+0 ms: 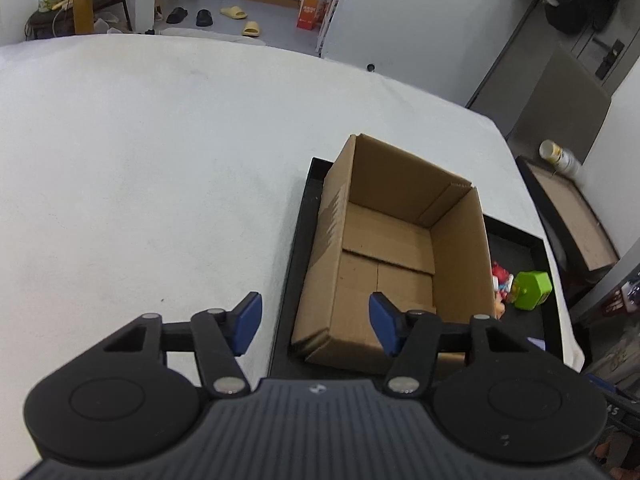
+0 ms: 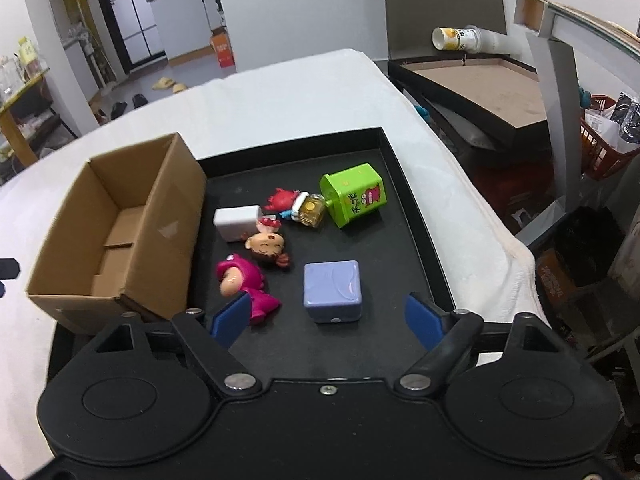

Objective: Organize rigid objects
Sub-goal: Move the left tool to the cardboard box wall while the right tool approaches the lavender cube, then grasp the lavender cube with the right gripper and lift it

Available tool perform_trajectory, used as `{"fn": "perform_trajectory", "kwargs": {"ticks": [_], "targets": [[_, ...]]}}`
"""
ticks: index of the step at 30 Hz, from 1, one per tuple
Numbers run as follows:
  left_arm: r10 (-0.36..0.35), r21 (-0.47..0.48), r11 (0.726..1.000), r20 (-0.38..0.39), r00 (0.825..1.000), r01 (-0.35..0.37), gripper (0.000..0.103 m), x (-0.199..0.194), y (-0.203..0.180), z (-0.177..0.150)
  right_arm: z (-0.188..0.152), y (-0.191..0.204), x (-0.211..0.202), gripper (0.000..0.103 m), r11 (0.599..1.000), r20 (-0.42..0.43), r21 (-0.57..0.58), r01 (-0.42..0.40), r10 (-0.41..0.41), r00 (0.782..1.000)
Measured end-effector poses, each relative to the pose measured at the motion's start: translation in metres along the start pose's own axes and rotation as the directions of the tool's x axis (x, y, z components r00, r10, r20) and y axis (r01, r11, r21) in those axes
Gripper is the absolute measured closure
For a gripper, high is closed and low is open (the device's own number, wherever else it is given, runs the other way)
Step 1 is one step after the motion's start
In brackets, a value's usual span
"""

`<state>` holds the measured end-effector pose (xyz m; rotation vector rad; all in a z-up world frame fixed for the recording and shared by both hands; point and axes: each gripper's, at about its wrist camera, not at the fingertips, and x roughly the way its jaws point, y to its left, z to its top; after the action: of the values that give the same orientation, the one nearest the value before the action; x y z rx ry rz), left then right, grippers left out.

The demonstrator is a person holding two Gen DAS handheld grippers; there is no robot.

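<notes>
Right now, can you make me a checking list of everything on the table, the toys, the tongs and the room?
Surface: white cloth-covered table; a black tray sits on it.
Job's things: open cardboard box, nothing seen inside; in the tray beside it lie a lavender cube, a pink figure, a smiling doll head, a white block, a red crab toy, a small yellow toy and a green box tipped on its side.
Clutter: nothing seen.
Tongs: left tongs open, holding nothing; right tongs open, holding nothing.
Cables: nothing seen.
Surroundings: slippers on the floor, red basket.
</notes>
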<state>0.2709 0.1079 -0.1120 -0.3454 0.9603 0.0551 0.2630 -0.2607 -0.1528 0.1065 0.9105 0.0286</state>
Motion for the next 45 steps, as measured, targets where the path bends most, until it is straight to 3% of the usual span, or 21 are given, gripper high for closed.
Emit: {"fn": "perform_trajectory", "kwargs": {"ticks": [4, 17, 20, 23, 25, 28, 45], "targets": [[-0.043, -0.031, 0.999, -0.006, 0.999, 0.043, 0.053, 0.014, 0.005, 0.003, 0.003, 0.001, 0.015, 0.021, 1.000, -0.014, -0.003, 0.023, -0.023, 1.000], [-0.087, -0.066, 0.994, -0.020, 0.996, 0.086, 0.072, 0.040, 0.013, 0.003, 0.008, 0.006, 0.051, 0.021, 0.997, -0.047, -0.007, 0.076, -0.077, 0.996], [-0.087, -0.081, 0.993, -0.029, 0.996, 0.085, 0.081, 0.044, 0.015, 0.005, 0.009, 0.004, 0.061, 0.021, 0.995, -0.052, -0.009, 0.101, -0.102, 0.993], [-0.078, -0.072, 0.995, -0.020, 0.997, 0.076, 0.090, 0.044, 0.013, 0.004, 0.009, 0.001, 0.070, 0.038, 0.996, -0.066, -0.004, 0.093, -0.093, 0.993], [-0.079, -0.075, 0.994, -0.018, 0.997, 0.077, 0.090, 0.044, 0.012, 0.003, 0.010, 0.003, 0.073, 0.060, 0.998, -0.081, -0.008, 0.061, -0.061, 0.995], [-0.072, -0.075, 0.995, -0.007, 0.997, 0.071, 0.090, 0.042, 0.010, 0.001, 0.011, 0.007, 0.070, 0.060, 0.997, -0.084, -0.025, 0.079, -0.081, 0.993], [-0.075, -0.018, 0.997, 0.019, 0.997, 0.075, 0.090, 0.031, -0.002, -0.010, 0.043, 0.037, 0.011, 0.060, 0.998, 0.033, -0.048, -0.028, 0.029, 0.999]]}}
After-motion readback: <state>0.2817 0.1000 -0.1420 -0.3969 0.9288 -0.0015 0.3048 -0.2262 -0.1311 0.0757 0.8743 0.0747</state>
